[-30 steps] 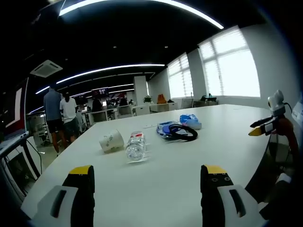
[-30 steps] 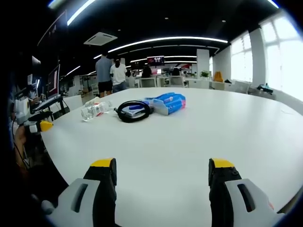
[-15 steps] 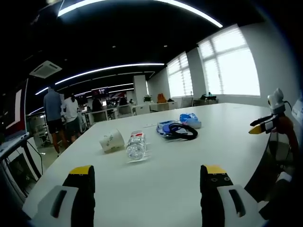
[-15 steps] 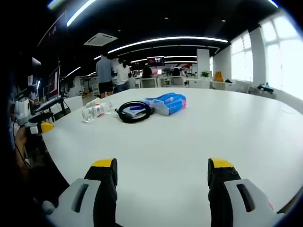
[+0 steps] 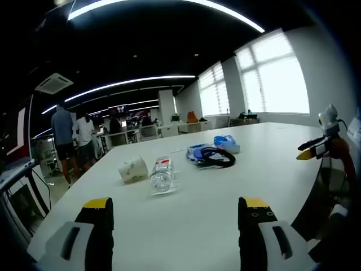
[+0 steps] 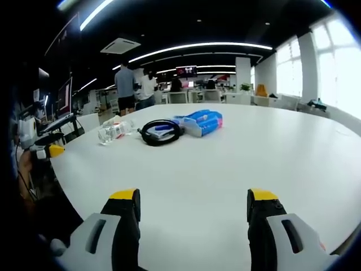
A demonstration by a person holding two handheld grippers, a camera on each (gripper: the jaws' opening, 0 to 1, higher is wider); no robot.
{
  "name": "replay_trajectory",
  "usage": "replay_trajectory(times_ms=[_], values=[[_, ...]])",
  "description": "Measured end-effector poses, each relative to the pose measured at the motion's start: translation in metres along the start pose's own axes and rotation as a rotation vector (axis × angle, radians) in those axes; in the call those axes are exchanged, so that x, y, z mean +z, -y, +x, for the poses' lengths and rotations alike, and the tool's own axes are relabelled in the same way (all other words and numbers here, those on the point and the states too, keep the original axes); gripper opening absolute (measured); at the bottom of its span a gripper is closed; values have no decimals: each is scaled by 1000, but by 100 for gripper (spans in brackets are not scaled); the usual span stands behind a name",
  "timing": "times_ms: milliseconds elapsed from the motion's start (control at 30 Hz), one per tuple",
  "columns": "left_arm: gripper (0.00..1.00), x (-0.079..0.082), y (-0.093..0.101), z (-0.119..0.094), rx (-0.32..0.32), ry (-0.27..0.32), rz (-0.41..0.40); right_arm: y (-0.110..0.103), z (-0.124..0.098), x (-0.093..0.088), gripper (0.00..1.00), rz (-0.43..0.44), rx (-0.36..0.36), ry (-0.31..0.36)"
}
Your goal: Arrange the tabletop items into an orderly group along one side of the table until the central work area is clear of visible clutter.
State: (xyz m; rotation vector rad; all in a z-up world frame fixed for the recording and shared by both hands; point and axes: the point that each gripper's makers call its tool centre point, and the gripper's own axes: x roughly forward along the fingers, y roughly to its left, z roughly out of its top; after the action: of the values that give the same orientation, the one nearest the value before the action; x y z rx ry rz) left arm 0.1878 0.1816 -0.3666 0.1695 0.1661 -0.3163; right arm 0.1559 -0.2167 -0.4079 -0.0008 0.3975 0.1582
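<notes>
A clear plastic bottle (image 5: 162, 175) with a red label lies on its side near the white bench's (image 5: 265, 158) far edge, its long axis toward the left gripper (image 5: 176, 210). Beside it lie a tipped paper cup (image 5: 132, 168), a coiled black cable (image 6: 160, 132) and a blue packet (image 6: 203, 122). Both the left gripper's and the right gripper's (image 6: 193, 204) jaws gape wide, holding nothing.

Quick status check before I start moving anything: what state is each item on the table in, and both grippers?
Paper cup: tipped on its side.
Clear bottle: lying flat beside the cup.
Black cable: coiled, resting against the blue packet.
Blue packet: lying flat.
Left gripper: open, holding nothing, above the table.
Right gripper: open, holding nothing.
</notes>
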Motion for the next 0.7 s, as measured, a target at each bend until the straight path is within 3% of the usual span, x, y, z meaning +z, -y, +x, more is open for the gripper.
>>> replay_trajectory(times_ms=[133,233,433,700], values=[[91,-1,0,1,-3,-5,-8,1,-1,1,74,-1,-4,3],[89,-6,1,2,-2,-43,26,0,0,-1,73,-9,-3,-9],[88,1,1,1,-10,2,-15,0,0,-3,73,-3,1,-13],[88,1,1,1,-7,1,-19,3,-1,-2,73,12,-6,-6]])
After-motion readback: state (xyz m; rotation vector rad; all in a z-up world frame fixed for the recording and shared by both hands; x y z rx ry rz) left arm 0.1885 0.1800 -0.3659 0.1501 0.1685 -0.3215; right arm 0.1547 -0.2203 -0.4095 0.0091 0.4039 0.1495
